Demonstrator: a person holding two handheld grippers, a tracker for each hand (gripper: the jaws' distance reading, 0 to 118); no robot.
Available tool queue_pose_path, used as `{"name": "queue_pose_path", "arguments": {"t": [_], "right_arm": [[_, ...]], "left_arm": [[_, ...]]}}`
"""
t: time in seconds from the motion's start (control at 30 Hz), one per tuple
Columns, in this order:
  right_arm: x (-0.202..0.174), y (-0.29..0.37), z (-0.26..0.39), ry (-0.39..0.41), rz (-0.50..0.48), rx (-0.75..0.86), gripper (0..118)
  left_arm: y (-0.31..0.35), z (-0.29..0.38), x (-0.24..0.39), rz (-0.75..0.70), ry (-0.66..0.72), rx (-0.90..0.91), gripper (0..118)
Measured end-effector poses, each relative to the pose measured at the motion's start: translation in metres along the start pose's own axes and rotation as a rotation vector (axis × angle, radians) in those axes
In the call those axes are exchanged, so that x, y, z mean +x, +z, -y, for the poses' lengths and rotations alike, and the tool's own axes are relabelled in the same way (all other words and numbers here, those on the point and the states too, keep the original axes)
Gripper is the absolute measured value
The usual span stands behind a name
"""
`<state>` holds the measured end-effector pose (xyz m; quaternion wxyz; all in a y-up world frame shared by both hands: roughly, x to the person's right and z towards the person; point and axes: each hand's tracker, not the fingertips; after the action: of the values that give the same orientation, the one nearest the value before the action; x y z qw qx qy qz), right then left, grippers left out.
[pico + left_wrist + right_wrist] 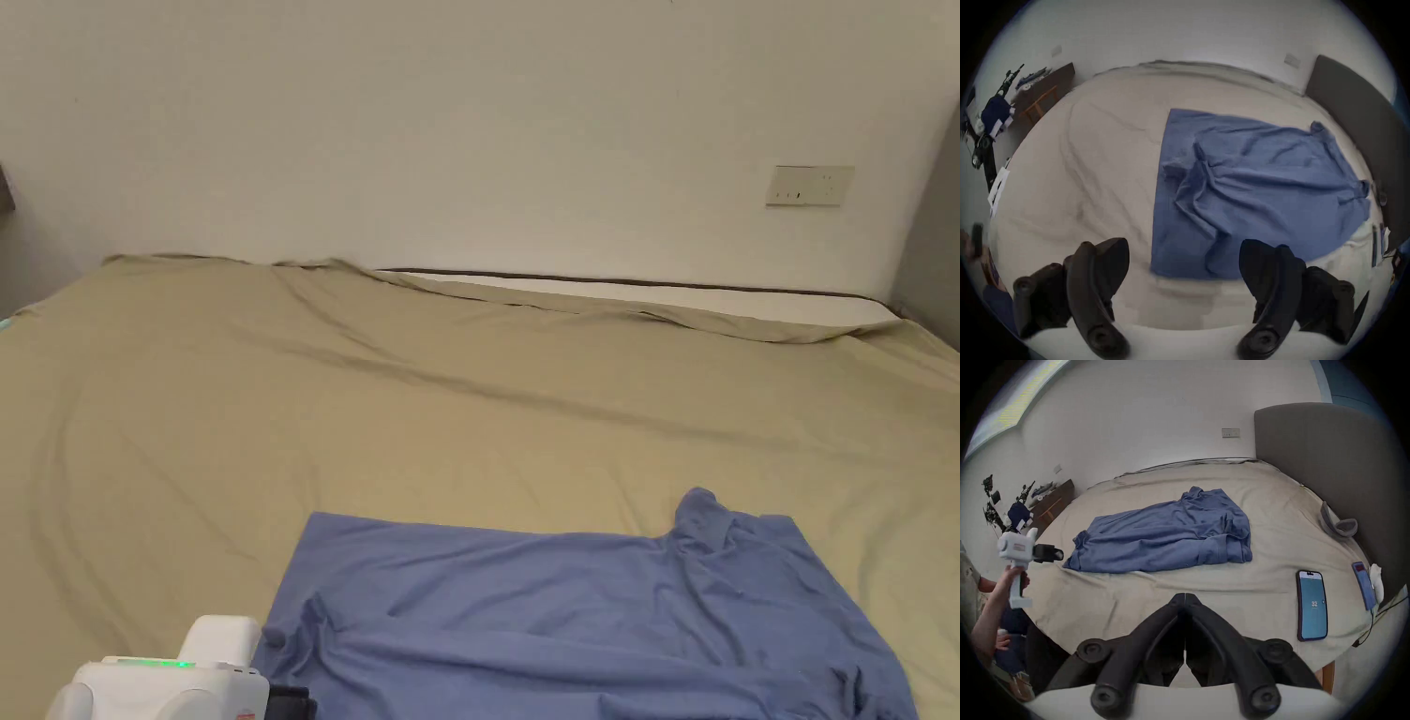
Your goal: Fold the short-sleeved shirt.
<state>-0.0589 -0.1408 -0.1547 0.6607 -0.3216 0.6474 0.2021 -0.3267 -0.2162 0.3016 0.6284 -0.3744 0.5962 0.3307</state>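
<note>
Zero clean folds are visible so far; I judge the task near its start, with flattening and every fold left to do.

Head view: blue short-sleeved shirt (581, 619) lies crumpled on the tan bed sheet (375, 403), at the near edge of the bed. Left gripper (281, 698) sits just beside the shirt's left edge; jaw state cannot be told from here.

Left gripper view: left gripper (1184, 265) has its jaws spread wide, nothing between them, hovering near the shirt's (1252, 190) straight near corner. Fabric shows a bunched ridge down the middle and many creases.

Right gripper view: right gripper (1185, 595) is clenched, jaw tips touching, empty, well apart from the shirt (1167, 537). Shirt looks loosely doubled over at its right end. Two phones (1312, 606) lie on the sheet to the right.
</note>
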Motion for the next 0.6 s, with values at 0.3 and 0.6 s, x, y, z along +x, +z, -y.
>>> {"name": "queue_pose_path", "arguments": {"t": [0.3,0.6], "right_arm": [[0.014,-0.046,-0.016,-0.006,-0.008,-0.072,2],[0.081,-0.164,-0.095,-0.077,0.095,-0.159,118]], "left_arm": [[-0.001,-0.003,0.005,0.063,-0.091,-0.057,16],[0.008,-0.017,-0.01,0.093,-0.019,-0.048,16]]}}
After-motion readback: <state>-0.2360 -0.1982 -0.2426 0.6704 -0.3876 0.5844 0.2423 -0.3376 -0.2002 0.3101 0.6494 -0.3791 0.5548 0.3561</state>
